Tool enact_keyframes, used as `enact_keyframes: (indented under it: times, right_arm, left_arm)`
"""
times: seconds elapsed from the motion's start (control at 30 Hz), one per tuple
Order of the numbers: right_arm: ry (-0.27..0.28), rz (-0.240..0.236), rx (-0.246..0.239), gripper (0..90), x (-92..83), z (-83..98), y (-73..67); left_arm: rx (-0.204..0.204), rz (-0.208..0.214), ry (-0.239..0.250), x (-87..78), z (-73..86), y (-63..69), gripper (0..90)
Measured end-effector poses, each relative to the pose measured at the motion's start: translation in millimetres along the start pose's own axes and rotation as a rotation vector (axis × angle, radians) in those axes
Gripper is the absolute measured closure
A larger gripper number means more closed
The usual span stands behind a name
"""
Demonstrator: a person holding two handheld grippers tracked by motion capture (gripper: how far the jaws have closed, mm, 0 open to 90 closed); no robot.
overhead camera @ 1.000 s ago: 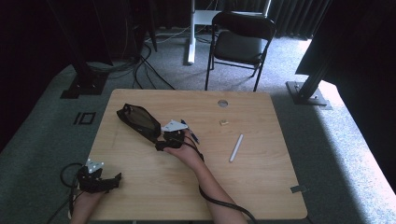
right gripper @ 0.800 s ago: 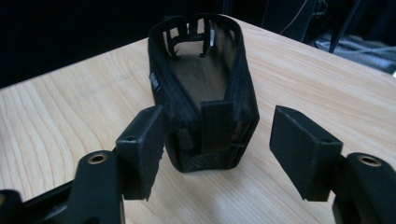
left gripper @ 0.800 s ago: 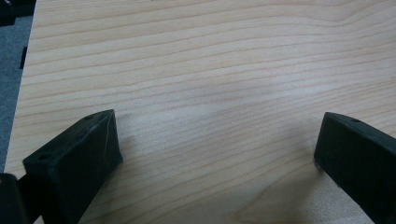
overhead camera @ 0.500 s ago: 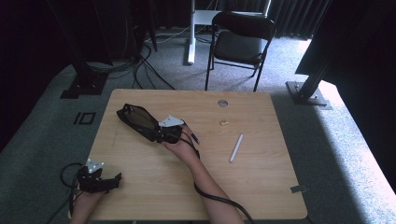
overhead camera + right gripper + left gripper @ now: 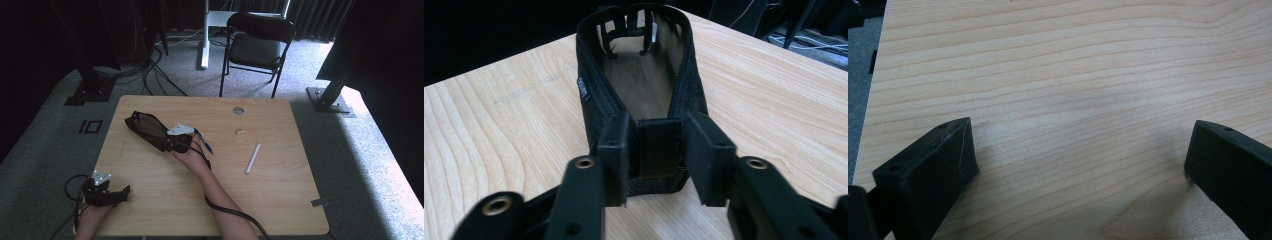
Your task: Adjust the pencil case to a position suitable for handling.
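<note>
A black mesh pouch (image 5: 147,129) lies unzipped on the wooden table (image 5: 280,200), left of centre. In the right gripper view the pouch (image 5: 639,75) stretches away from me with its inside showing. My right gripper (image 5: 169,143) is at its near end. Its jaws have just been closing, and the right gripper (image 5: 656,145) now has the pouch's end and its strap tab between the pads, which touch the mesh sides. My left gripper (image 5: 124,193) rests at the table's near left corner; the left gripper (image 5: 1080,150) is open wide over bare wood.
A blue pen (image 5: 204,141) lies just right of my right hand. Further right are a white stick (image 5: 253,158) and a small tan piece (image 5: 240,131). A round cable hole (image 5: 238,110) sits near the far edge. A black folding chair (image 5: 260,45) stands behind the table.
My right gripper has edged left onto the pouch's end and its jaws have narrowed around it. The left gripper has stayed where it was.
</note>
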State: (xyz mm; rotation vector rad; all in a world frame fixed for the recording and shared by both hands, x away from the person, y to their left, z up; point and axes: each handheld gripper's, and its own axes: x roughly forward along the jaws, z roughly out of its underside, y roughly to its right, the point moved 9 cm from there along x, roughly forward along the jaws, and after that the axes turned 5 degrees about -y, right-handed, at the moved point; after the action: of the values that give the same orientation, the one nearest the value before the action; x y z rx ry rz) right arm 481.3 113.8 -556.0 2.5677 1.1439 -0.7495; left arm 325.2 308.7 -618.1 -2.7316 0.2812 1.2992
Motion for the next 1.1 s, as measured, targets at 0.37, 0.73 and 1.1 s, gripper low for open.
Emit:
enact_keyframes:
  times: [0.37, 0.73, 1.1]
  right_arm:
    - [-0.034, -0.01, 0.002, 72.9, -5.2, 3.6, -1.8]
    - [-0.041, -0.023, 0.005, 73.2, -16.3, 12.4, -3.0]
    - [-0.044, -0.037, -0.003, 73.3, -32.5, 21.1, -9.1]
  left_arm:
    - [0.0, 0.0, 0.0, 0.0, 0.0, 0.0, 0.6]
    - [0.001, 0.0, -0.001, 0.0, 0.1, -0.1, 0.5]
    - [0.001, 0.0, 0.0, 0.0, 0.0, 0.0, 0.5]
